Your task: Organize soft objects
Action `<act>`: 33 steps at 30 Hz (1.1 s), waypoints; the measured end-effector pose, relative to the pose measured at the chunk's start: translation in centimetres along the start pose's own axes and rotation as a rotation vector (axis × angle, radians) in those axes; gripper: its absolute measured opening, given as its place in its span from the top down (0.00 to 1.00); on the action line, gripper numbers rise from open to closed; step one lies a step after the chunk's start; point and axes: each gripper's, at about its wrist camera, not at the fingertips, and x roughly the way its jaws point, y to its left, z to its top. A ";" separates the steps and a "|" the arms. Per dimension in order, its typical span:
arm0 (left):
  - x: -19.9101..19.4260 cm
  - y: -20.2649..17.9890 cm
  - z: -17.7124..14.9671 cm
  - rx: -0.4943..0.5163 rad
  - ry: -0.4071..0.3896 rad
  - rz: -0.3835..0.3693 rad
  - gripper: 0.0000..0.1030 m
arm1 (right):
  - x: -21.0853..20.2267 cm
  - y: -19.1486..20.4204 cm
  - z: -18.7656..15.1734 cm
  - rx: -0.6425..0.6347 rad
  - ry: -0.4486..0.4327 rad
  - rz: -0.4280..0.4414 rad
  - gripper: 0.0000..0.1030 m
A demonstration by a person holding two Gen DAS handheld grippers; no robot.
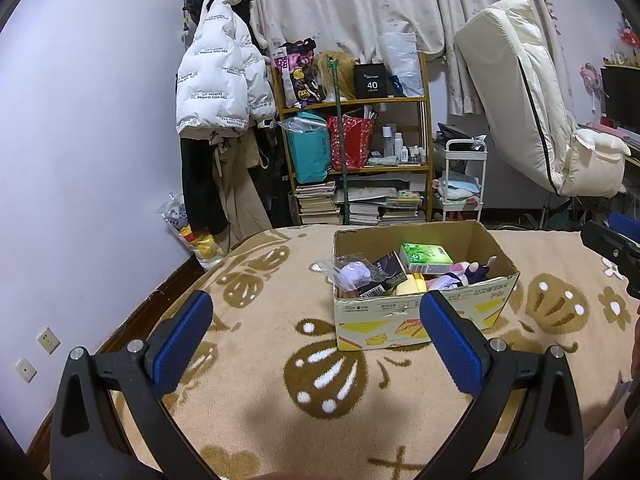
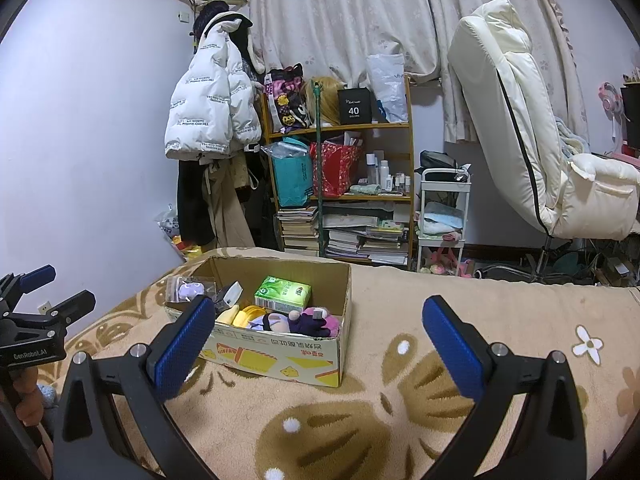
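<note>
- Two grippers: the left gripper (image 1: 316, 340) and the right gripper (image 2: 318, 344) both hover over the bed (image 1: 260, 360) with jaws spread wide, holding nothing.
- One cardboard box (image 1: 420, 320) sits on the bed's patterned blanket, just ahead of both grippers.
- In the box: one green tissue pack (image 1: 426, 257), one purple plush doll (image 2: 308, 320), one yellow soft item (image 2: 244, 314), one dark packet (image 1: 384, 274), and one clear bag with a lilac toy (image 1: 352, 272) hanging over the left rim.
- One wooden shelf (image 1: 356, 100) stands behind, against the curtain.
</note>
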 end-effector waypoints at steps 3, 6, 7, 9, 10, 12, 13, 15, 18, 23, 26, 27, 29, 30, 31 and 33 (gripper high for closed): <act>0.0 0.0 0.0 0.001 -0.001 -0.001 0.01 | 0.0 0.0 0.1 0.000 -0.001 -0.001 0.00; -0.1 0.0 0.0 0.004 -0.005 0.002 0.01 | 0.0 0.0 0.1 0.000 -0.001 -0.001 0.00; 0.0 0.0 0.0 0.002 -0.003 -0.004 0.01 | 0.0 0.0 0.1 0.000 0.000 -0.001 0.00; 0.0 0.0 0.1 0.002 -0.005 -0.009 0.01 | 0.0 0.0 0.1 0.000 0.000 -0.001 0.00; 0.0 0.0 0.1 0.003 -0.007 -0.005 0.01 | 0.0 -0.1 0.1 0.001 0.001 -0.001 0.00; -0.1 0.1 0.2 0.002 -0.009 -0.001 0.01 | 0.0 -0.1 0.2 0.000 0.001 0.000 0.00; -0.1 0.2 0.2 -0.001 -0.008 -0.002 0.01 | 0.0 -0.1 0.2 0.000 0.000 0.001 0.00; -0.2 0.1 0.2 0.002 -0.009 0.001 0.01 | 0.0 -0.1 0.2 0.000 0.001 0.001 0.00; -0.3 0.1 0.2 -0.002 -0.005 -0.001 0.01 | 0.0 -0.2 0.3 -0.001 0.002 0.001 0.00; -0.3 -0.1 0.2 0.004 -0.001 0.002 0.01 | -0.1 -0.3 0.2 -0.001 0.001 0.002 0.00; -0.2 -0.1 0.2 0.000 0.000 0.001 0.01 | 0.0 -0.3 0.2 0.000 0.003 0.001 0.00; -0.2 -0.1 0.2 0.000 0.000 0.002 0.01 | 0.0 -0.2 0.3 0.000 0.003 0.001 0.00; -0.2 -0.1 0.2 0.000 -0.001 0.002 0.01 | -0.1 -0.3 0.3 0.001 0.003 -0.001 0.00; -0.2 -0.1 0.2 0.000 -0.001 0.001 0.01 | -0.1 -0.4 0.2 0.002 0.003 0.000 0.00; -0.3 -0.1 0.2 -0.001 -0.001 0.002 0.01 | -0.1 -0.4 0.3 0.001 0.003 0.000 0.00; -0.3 -0.2 0.3 -0.001 -0.001 0.003 0.01 | -0.1 -0.4 0.3 0.000 0.003 0.000 0.00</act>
